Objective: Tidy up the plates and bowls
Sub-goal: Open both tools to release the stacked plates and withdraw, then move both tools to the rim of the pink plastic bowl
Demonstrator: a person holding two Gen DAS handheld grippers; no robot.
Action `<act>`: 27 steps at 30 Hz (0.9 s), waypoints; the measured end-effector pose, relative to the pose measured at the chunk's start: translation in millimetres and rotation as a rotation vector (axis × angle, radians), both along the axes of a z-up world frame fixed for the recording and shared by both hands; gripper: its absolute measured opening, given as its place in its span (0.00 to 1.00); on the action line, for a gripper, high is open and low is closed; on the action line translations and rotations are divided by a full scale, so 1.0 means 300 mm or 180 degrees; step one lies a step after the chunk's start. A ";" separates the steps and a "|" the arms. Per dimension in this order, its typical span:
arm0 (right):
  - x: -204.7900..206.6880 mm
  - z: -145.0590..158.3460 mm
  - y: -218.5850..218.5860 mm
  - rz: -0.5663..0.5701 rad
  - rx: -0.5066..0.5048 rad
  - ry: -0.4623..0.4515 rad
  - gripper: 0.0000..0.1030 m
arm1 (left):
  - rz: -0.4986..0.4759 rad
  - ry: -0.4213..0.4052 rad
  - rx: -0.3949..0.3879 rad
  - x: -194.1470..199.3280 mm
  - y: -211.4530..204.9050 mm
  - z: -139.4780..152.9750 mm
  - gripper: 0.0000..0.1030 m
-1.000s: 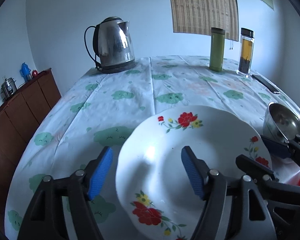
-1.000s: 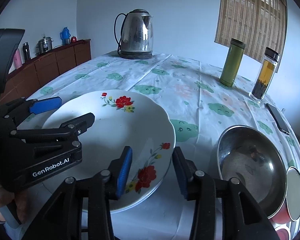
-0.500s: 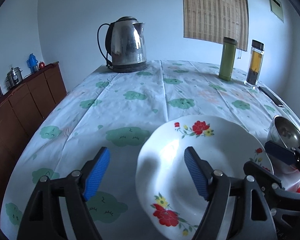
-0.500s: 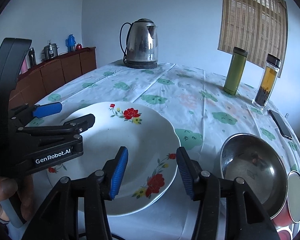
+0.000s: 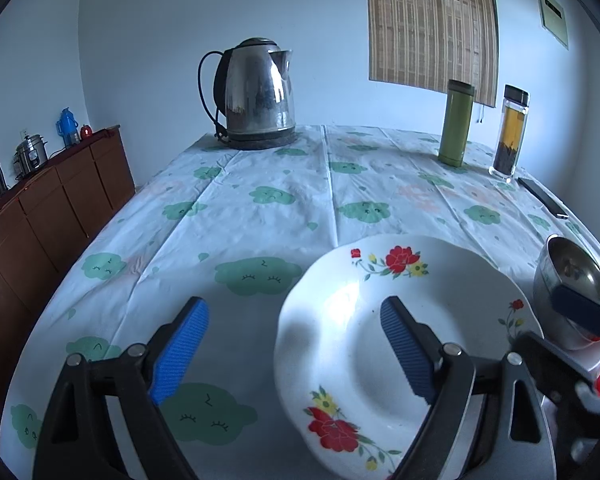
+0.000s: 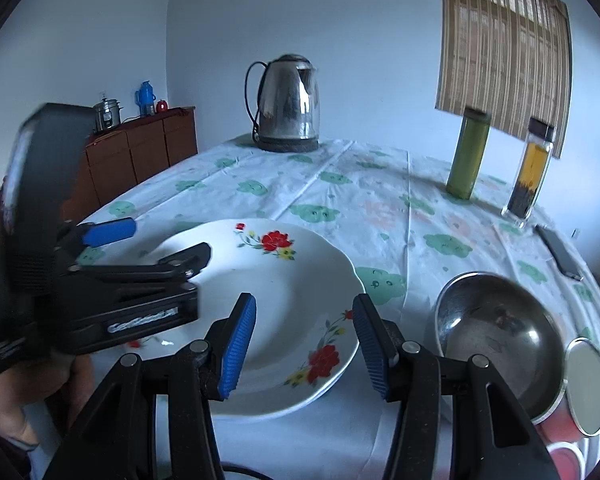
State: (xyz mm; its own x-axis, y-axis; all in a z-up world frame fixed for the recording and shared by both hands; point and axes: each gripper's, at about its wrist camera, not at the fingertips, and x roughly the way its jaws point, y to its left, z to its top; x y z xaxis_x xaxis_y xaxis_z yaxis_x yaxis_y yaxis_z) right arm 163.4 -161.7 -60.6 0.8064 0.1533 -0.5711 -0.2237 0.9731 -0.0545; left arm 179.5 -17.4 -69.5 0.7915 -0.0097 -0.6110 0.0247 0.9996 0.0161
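White flower-patterned plate (image 6: pixel 292 304) lies flat on the worktop (image 5: pixel 284 208) under a cloud-print cloth, just left of a steel bowl (image 6: pixel 500 340). Left claw (image 5: pixel 292 344) has just been spreading its jaws; they straddle the plate's left rim without pressing it. Right claw (image 6: pixel 304 344) hovers half-spread above the plate's near edge, pinching nothing.

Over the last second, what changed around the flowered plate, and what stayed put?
The left gripper has just been opening its jaws wider and has drawn off the flowered plate toward the near left; only one pad now overlaps the rim, without gripping. The right gripper opened slightly, holding nothing. The plate, steel bowl, kettle and both bottles have not moved.
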 end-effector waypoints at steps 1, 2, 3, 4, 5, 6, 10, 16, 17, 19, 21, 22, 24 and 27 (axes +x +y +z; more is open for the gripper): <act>-0.020 0.012 0.002 -0.0003 -0.0041 -0.0032 0.51 | 0.0001 -0.0007 -0.0010 -0.002 0.001 0.002 0.87; -0.035 0.021 0.002 -0.0004 -0.0056 -0.0054 0.51 | 0.0004 -0.0008 -0.0018 0.000 0.004 0.002 0.87; -0.050 0.029 -0.001 -0.0002 -0.0055 -0.0070 0.51 | 0.0002 -0.0003 -0.0033 0.000 0.005 0.003 0.87; -0.065 0.038 -0.006 -0.0002 -0.0046 -0.0082 0.51 | -0.0004 0.0005 -0.0056 0.001 0.008 0.003 0.87; -0.085 0.048 -0.012 -0.0003 -0.0035 -0.0097 0.51 | -0.0008 0.0015 -0.0072 0.001 0.009 0.002 0.87; -0.099 0.056 -0.016 -0.0005 -0.0030 -0.0107 0.51 | -0.0006 0.0017 -0.0075 0.000 0.010 0.003 0.87; -0.164 0.093 -0.035 0.0041 0.0019 -0.0161 0.51 | 0.0002 -0.0057 -0.0046 -0.012 0.004 0.013 0.87; -0.268 0.151 -0.128 -0.0044 0.0100 -0.0272 0.53 | 0.0075 -0.0074 0.0016 -0.033 -0.011 0.028 0.87; -0.277 0.156 -0.144 -0.0078 0.0112 -0.0280 0.55 | 0.0086 -0.0066 0.0010 -0.038 -0.013 0.032 0.87; -0.303 0.166 -0.179 -0.0131 0.0118 -0.0327 0.56 | 0.0101 -0.0047 -0.0018 -0.054 -0.018 0.047 0.87; -0.321 0.171 -0.206 -0.0189 0.0092 -0.0345 0.57 | 0.0070 -0.0039 -0.0055 -0.078 -0.031 0.063 0.87; -0.326 0.173 -0.217 -0.0211 0.0092 -0.0340 0.57 | 0.0035 -0.0034 -0.0068 -0.094 -0.045 0.071 0.87; -0.349 0.181 -0.244 -0.0237 0.0117 -0.0338 0.57 | -0.0085 -0.0021 -0.0083 -0.129 -0.085 0.083 0.87; -0.378 0.184 -0.277 -0.0260 0.0135 -0.0322 0.57 | -0.0277 -0.0015 -0.0083 -0.173 -0.153 0.094 0.87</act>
